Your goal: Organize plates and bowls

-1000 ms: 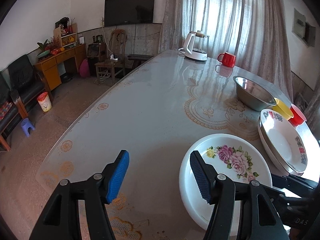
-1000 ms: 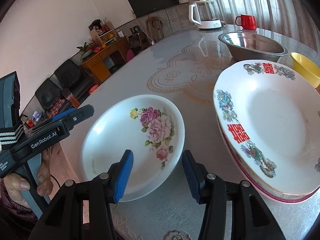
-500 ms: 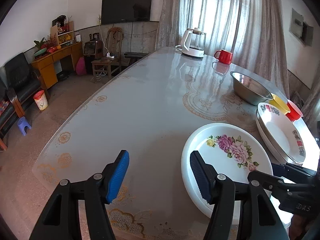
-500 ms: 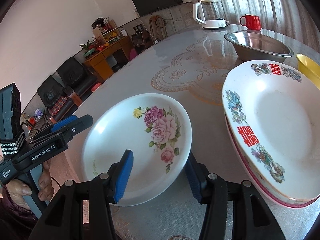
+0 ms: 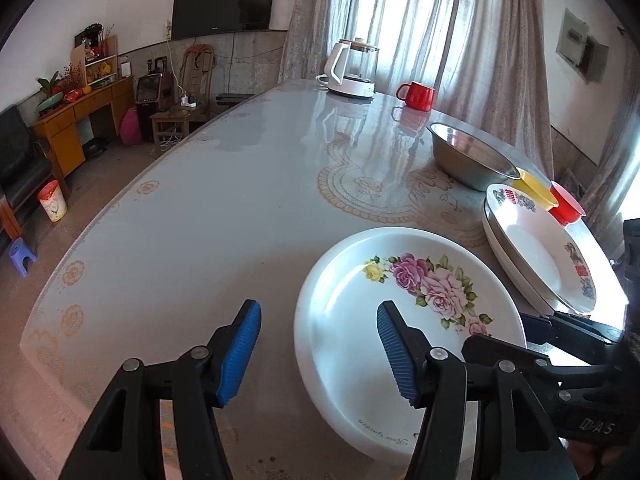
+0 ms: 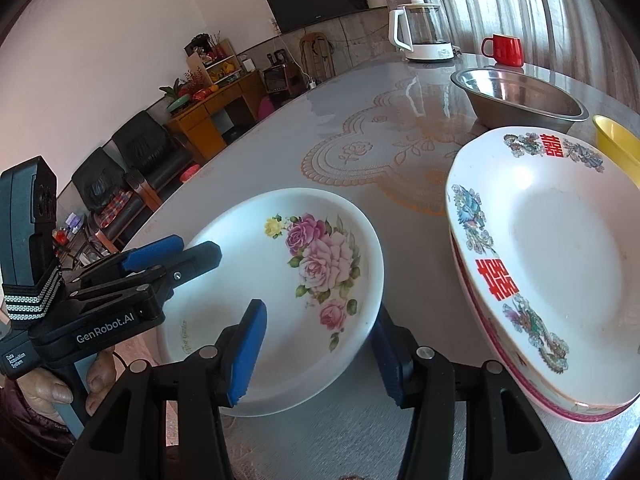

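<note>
The rose-patterned plate (image 6: 280,292) lies flat on the surface (image 5: 224,208), low and centre in the right wrist view. The right claw (image 6: 316,356) straddles its near rim, jaws apart, one pad inside and one outside; whether they press it I cannot tell. The left claw (image 5: 316,352) is closing, its right pad over the plate's left edge, nothing gripped. A stack of red-lettered plates (image 6: 560,264) sits right.

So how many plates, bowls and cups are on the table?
Plates: 3, the rose plate and a stack of two.
Bowls: 3, one steel, one yellow, one red.
Cups: 1, red.
Total: 7.
</note>
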Tool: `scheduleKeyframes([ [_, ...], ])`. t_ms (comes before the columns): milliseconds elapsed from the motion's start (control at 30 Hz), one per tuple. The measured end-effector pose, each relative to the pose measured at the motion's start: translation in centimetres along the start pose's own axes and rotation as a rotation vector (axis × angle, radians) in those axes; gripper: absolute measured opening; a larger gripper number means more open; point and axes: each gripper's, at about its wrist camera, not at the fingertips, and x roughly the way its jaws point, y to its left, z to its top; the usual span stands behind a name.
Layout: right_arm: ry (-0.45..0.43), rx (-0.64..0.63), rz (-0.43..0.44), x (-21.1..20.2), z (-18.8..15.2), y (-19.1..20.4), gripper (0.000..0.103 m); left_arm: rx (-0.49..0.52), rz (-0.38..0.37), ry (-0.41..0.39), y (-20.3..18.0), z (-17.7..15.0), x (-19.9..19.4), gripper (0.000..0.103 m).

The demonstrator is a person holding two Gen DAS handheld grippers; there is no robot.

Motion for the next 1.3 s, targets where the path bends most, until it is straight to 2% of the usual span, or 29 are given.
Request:
scheduleKeyframes([
  [33,0.0,-0.002,-0.002,0.1,0.1,0.0,0.053,0.0,-0.014,0.011,-0.2,0.0,0.3,0.057],
  [67,0.0,-0.005,-0.005,0.1,0.1,0.0,0.053,0.001,-0.029,0.022,-0.3,0.0,0.7,0.049],
  [200,0.002,-0.031,-0.034,0.4,0.4,0.3,0.052,0.02,-0.043,-0.001,-0.5,-0.2,0.9,0.047],
  [267,-0.001,-0.036,-0.04,0.6,0.5,0.2,0.049,-0.001,-0.068,-0.002,0.1,-0.2,0.9,0.041],
  [400,-0.007,-0.035,-0.055,0.5,0.5,0.1,0.045,-0.059,-0.141,0.007,1.2,0.0,0.7,0.039],
  [567,-0.009,-0.014,-0.048,0.4,0.5,-0.3,0.04,-0.064,-0.172,-0.032,0.9,0.2,-0.2,0.039],
  [700,-0.013,0.021,-0.008,0.1,0.5,-0.7,0.039,-0.071,-0.15,-0.026,0.6,0.4,0.4,0.039],
  [833,-0.008,-0.037,-0.087,0.6,0.6,0.1,0.034,-0.052,-0.096,-0.018,0.3,0.1,1.1,0.039],
  [1100,0.016,-0.062,-0.1,0.6,0.7,0.1,0.031,-0.012,-0.08,-0.022,0.8,-1.3,-0.3,0.042],
  [1233,0.009,-0.068,-0.096,0.6,0.6,0.1,0.032,0.0,-0.099,-0.03,0.6,-1.9,-0.7,0.039],
  [1300,0.006,-0.065,-0.091,0.5,0.6,0.1,0.034,-0.017,-0.086,-0.04,0.4,-2.1,-0.8,0.039],
])
